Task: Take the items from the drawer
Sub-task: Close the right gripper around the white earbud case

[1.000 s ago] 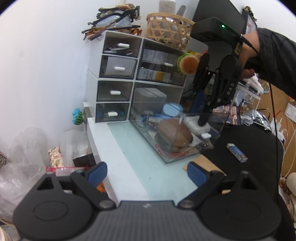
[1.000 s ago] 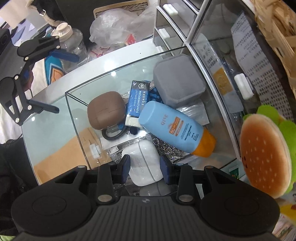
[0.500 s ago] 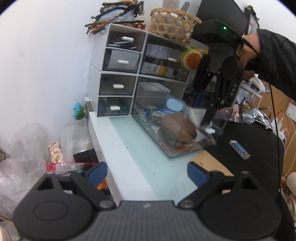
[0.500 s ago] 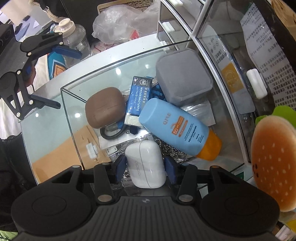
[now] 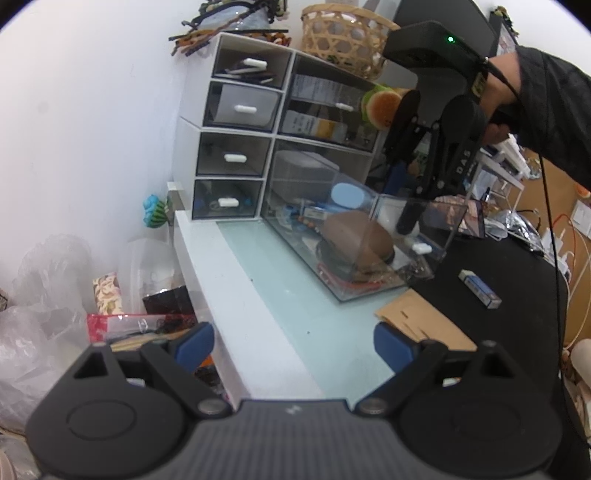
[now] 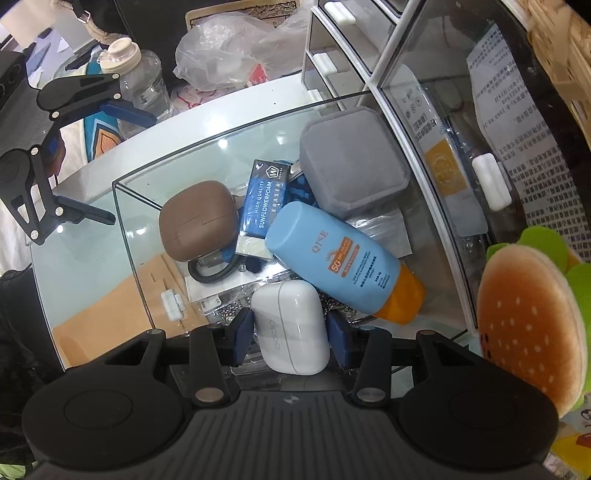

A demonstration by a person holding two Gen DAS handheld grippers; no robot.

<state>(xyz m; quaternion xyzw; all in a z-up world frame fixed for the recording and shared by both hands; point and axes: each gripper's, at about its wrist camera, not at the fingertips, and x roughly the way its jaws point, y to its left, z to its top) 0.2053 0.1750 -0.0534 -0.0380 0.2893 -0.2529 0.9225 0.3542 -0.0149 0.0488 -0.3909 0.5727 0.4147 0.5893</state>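
Over the pulled-out clear drawer point(image 6: 125, 206), the right gripper point(image 6: 290, 328) has its fingers set either side of the white earbud case point(image 6: 291, 328), seemingly touching it. Sunscreen tube point(image 6: 332, 254), brown case point(image 6: 197, 229), eraser point(image 6: 264, 208) and grey box point(image 6: 352, 166) are all inside too, so the emptying looks barely begun. Back over the desk point(image 5: 258, 295), the left gripper point(image 5: 293, 345) waits wide open, holding nothing.

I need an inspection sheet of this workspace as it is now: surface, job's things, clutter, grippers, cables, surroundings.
Surface: white desk with glass top.
Job's things: clear drawer pulled open; inside lie white earbud case, blue sunscreen tube, brown case, eraser box, grey box.
Clutter: cardboard, another eraser, plastic bags.
Grippers: right gripper straddles the white earbud case, contact unclear; left gripper open, empty.
Cables: black lead from right hand.
Surroundings: drawer unit, basket, burger toy.
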